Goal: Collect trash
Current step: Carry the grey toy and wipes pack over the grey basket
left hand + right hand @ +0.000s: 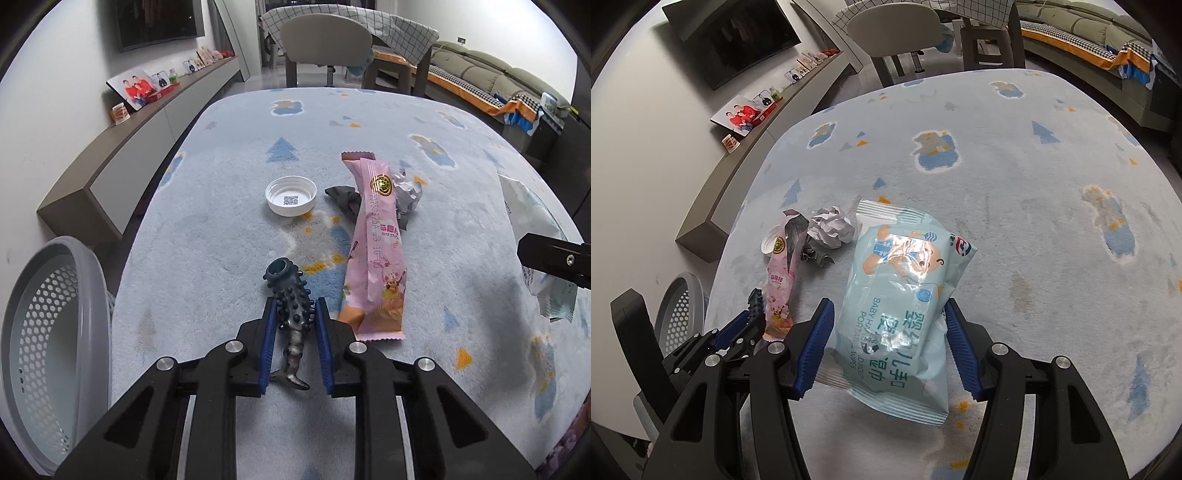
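Observation:
My left gripper is shut on a dark spiky rubber toy that lies on the fleecy table cover. A pink snack wrapper lies just to its right. Beyond are a white bottle cap, a grey crumpled scrap and a crumpled paper ball. My right gripper has its jaws around a light blue baby wipes pack, pads touching both sides. The wrapper and paper ball also show in the right wrist view.
A grey perforated bin stands off the table's left edge, also seen in the right wrist view. A low wall shelf with photos runs along the left. A chair stands behind the table's far edge.

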Demonstrator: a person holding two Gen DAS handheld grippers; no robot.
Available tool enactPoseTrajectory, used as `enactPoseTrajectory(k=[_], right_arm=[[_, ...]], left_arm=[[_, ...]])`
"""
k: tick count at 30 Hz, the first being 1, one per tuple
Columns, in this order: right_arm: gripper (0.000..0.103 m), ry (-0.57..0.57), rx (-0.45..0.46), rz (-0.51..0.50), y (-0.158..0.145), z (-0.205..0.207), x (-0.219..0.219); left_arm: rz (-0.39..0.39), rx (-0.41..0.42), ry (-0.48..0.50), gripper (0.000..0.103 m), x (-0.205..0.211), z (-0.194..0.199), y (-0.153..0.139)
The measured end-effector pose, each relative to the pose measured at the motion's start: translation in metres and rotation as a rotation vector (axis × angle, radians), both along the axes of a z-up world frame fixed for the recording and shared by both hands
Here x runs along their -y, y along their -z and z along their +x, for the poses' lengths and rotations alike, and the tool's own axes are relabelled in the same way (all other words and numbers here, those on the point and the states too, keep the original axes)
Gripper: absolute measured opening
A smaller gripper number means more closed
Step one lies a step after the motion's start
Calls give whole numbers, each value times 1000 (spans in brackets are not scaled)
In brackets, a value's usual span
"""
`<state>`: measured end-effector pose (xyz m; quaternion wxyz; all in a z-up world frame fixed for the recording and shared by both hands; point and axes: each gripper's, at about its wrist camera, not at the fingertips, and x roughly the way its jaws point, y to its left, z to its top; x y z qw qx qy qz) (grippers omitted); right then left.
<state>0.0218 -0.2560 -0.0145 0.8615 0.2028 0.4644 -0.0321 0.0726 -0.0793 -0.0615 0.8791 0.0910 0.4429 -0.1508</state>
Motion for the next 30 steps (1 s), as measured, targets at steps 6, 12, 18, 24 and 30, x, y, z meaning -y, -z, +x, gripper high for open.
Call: enactPoseTrajectory(k=[6, 12, 18, 24, 30], right_arm=[[59, 3, 3, -7, -1, -2, 1], [59, -17, 30, -23, -11, -7, -6], [59, -59, 58, -37, -21, -10, -26], [59, -153, 110, 1, -39, -9, -66], [59, -293, 130, 32, -51, 3, -126]], left_arm=[[-10, 24, -30, 21, -14, -6, -10], [-26, 55, -37, 21, -28, -19, -31], [-17, 92, -90, 21, -58, -33, -52], [8, 116, -150, 21, -97, -41, -65], [3, 127, -240, 21, -148, -44, -74]])
